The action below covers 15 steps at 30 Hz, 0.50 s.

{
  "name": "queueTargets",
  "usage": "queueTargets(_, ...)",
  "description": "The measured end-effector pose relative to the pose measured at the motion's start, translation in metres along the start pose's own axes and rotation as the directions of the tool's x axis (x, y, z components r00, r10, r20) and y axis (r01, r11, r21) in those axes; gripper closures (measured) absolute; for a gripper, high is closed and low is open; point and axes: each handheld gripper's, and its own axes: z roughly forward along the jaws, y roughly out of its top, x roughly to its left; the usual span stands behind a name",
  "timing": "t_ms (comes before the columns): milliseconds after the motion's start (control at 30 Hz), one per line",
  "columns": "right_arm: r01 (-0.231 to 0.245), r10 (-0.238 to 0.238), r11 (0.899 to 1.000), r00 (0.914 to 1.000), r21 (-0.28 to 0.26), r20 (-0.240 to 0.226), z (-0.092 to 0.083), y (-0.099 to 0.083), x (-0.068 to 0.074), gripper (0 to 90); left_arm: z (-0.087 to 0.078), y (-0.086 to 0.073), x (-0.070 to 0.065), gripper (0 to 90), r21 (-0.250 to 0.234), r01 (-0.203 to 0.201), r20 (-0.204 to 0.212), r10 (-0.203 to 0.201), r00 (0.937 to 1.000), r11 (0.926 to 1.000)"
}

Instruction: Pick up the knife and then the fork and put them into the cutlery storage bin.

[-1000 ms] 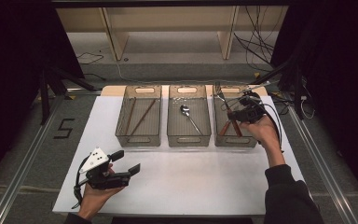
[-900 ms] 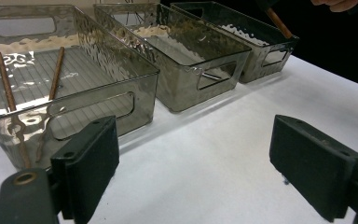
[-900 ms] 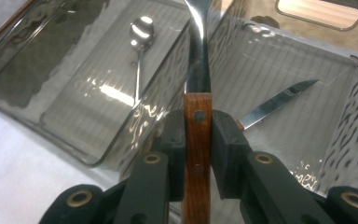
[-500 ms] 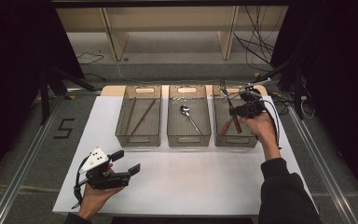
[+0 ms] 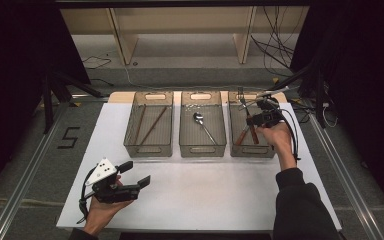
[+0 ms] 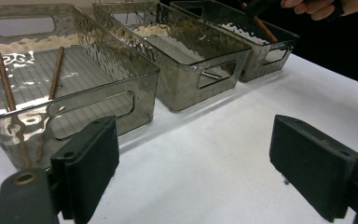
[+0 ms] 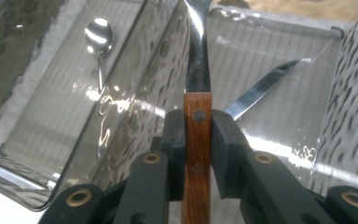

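While clamped in the right gripper [image 7: 198, 140], wooden-handled steel fork [image 7: 197, 88] over right-hand clear plastic bin [image 5: 269, 150], near its rim. Left gripper [image 6: 193, 170] wide open, holding nothing, above bare white table [image 5: 210, 195].

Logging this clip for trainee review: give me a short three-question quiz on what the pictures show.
1. True or false: the right tongs are shut on a wooden-handled fork.
2. Which bin holds the spoon? A) left B) middle C) right
3. What already lies in the right bin, under the fork?

Key: 1. True: both pads press on the handle. 2. B, the middle bin. 3. A wooden-handled knife. The left tongs stand open above the table.
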Motion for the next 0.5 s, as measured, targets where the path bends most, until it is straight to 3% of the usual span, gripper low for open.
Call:
queueTargets(300,-0.011,0.012,0.999,0.9999,0.031,-0.004,0.011,-0.006,0.000,75.6,0.000,0.000,0.000,15.3,0.004,-0.001,0.002,0.001,1.0000,1.0000)
queueTargets(400,-0.019,0.020,0.999,0.9994,0.037,-0.028,0.012,-0.006,0.000,60.9,0.000,0.000,0.000,15.3,0.005,-0.002,0.001,0.002,1.0000,1.0000)
queueTargets(500,-0.009,0.011,0.999,0.9991,0.036,-0.041,0.010,-0.005,0.001,57.1,0.000,0.000,0.000,15.3,0.004,-0.002,0.000,0.002,1.0000,1.0000)
